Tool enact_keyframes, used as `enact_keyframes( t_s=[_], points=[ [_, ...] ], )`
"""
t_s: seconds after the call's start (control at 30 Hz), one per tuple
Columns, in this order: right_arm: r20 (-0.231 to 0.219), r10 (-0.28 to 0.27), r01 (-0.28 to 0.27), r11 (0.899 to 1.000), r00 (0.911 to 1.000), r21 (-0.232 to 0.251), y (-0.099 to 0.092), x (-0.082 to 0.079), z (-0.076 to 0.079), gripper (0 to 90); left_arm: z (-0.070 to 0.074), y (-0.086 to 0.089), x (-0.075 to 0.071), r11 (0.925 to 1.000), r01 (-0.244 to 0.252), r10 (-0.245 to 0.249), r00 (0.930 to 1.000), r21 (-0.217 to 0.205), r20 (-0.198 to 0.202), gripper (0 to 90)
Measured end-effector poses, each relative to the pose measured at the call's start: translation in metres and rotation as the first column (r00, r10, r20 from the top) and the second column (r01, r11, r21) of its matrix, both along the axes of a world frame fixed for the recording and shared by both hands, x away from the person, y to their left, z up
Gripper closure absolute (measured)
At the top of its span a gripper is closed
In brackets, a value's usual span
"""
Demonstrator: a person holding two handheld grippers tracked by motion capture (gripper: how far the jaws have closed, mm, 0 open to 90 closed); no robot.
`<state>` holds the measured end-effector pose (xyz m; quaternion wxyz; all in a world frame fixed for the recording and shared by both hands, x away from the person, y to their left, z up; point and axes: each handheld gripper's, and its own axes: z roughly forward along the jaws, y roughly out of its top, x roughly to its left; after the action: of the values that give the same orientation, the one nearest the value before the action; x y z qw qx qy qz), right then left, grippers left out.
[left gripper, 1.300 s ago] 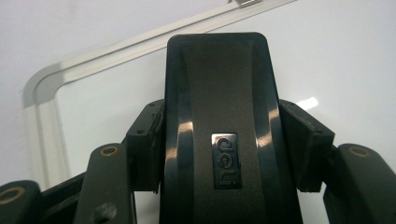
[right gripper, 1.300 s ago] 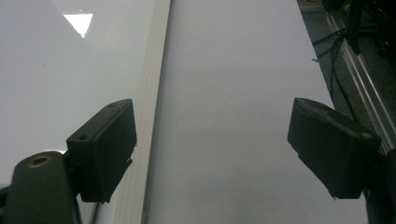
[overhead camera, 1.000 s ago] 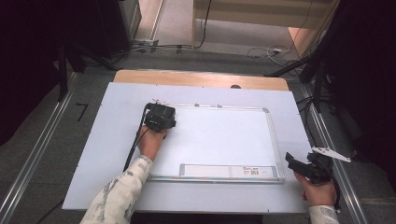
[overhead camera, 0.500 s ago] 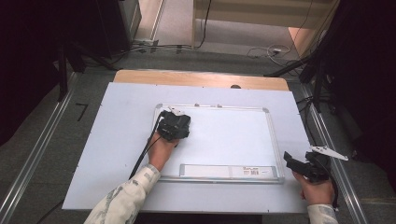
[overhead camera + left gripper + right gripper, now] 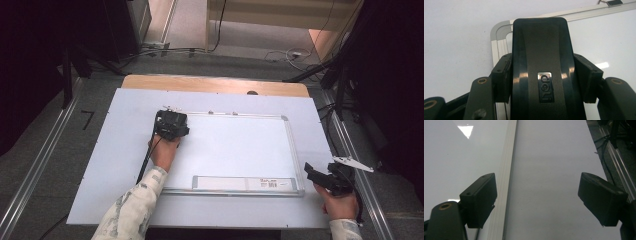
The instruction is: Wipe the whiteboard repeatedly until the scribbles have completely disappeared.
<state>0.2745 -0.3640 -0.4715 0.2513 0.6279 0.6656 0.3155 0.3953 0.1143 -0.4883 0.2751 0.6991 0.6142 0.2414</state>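
Note:
A white whiteboard (image 5: 235, 150) with a silver frame lies flat on the white table (image 5: 125, 150). My left gripper (image 5: 171, 124) is over the board's far left corner and is shut on a black whiteboard eraser (image 5: 542, 62) marked "deli". The eraser stands between both jaws, above the board's rounded corner (image 5: 499, 27). My right gripper (image 5: 314, 175) is held off the board's near right corner, over the bare table. In the right gripper view it (image 5: 536, 195) stands wide open with nothing between its fingers, and the board's frame (image 5: 505, 170) runs under its left finger.
A pen tray with a label (image 5: 245, 183) runs along the board's near edge. A small metal clip (image 5: 612, 2) sits on the board's far edge. Beyond the table are a wooden strip (image 5: 215, 84), cables and dark stands; metal rails (image 5: 360, 165) flank both sides.
My left gripper with the eraser slid right across the board's far left part, then came back left toward the corner. The right gripper stayed almost still.

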Motion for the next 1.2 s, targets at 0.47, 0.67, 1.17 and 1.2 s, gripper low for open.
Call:
enact_keyframes(
  t_s=[0.47,0.67,1.17,1.2],
  points=[
    [-0.004,0.014,-0.014,1.000,0.9999,-0.004,0.005,0.002,0.000,14.3,-0.003,-0.025,-0.036,0.9852,0.171,-0.171,0.9850,0.002,0.020,41.0],
    [-0.006,0.012,-0.012,1.000,0.9999,-0.007,0.005,0.002,0.000,14.3,-0.003,-0.020,-0.052,0.9751,0.222,-0.222,0.9749,0.006,0.022,41.0],
    [-0.002,0.018,-0.018,1.000,0.9998,-0.007,0.007,0.004,0.001,14.3,-0.004,-0.017,-0.064,0.9744,0.225,-0.225,0.9742,0.005,0.023,40.9],
    [-0.003,0.020,-0.020,1.000,0.9998,-0.007,0.007,0.004,0.001,14.3,-0.004,-0.015,-0.060,0.9779,0.209,-0.209,0.9776,0.003,0.022,40.9]
  ],
)
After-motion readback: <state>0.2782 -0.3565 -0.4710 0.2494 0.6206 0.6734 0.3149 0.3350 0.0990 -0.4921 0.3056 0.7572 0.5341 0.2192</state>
